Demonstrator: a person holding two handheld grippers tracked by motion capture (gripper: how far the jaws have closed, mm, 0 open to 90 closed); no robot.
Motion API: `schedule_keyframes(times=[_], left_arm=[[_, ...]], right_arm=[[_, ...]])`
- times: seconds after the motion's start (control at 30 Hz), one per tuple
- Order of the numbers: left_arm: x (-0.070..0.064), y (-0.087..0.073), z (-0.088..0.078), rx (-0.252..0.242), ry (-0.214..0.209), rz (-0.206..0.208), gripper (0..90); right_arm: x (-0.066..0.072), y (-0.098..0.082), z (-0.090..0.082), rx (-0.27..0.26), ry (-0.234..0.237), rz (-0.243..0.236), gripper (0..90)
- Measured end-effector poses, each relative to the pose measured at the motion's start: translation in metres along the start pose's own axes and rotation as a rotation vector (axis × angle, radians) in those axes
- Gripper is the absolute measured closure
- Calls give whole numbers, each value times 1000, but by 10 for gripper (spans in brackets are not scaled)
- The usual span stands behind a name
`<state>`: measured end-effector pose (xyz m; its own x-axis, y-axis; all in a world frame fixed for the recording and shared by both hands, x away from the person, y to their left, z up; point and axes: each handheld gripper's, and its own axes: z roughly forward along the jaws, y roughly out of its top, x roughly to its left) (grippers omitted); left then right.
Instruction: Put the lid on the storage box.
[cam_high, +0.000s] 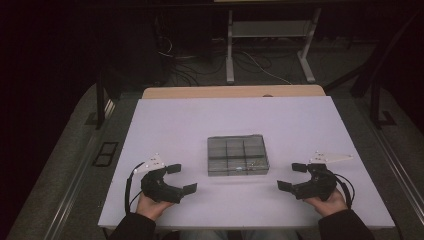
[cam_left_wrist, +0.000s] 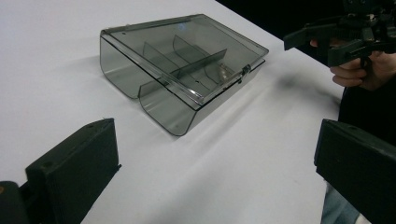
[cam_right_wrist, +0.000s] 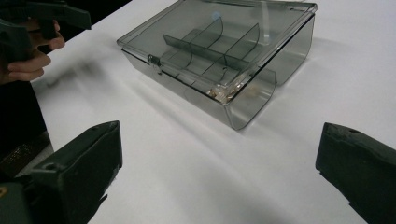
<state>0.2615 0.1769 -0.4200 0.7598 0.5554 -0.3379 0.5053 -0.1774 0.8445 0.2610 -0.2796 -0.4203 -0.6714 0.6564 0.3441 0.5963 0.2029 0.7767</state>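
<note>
Here, a smoky clear compartment box (cam_high: 238, 155), lid shut, sits mid-desk (cam_high: 175, 120). My left gripper (cam_high: 177, 178) hovers just left of the box, jaws spread wide, holding nothing. My right gripper (cam_high: 293, 176) hovers right of the box, jaws equally wide, also empty.

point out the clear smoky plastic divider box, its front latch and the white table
clear smoky plastic divider box (cam_high: 237, 155), high view, middle of its closed lid
front latch (cam_left_wrist: 243, 70), left gripper view, small clasp on the box's front edge
white table (cam_high: 175, 120), high view, bare top left of the box
</note>
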Motion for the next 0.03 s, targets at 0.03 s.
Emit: schedule_keyframes(times=[0.03], left_arm=[[0, 0, 1, 4, 0, 3, 0]], right_arm=[[0, -1, 0, 0, 2, -4, 7]])
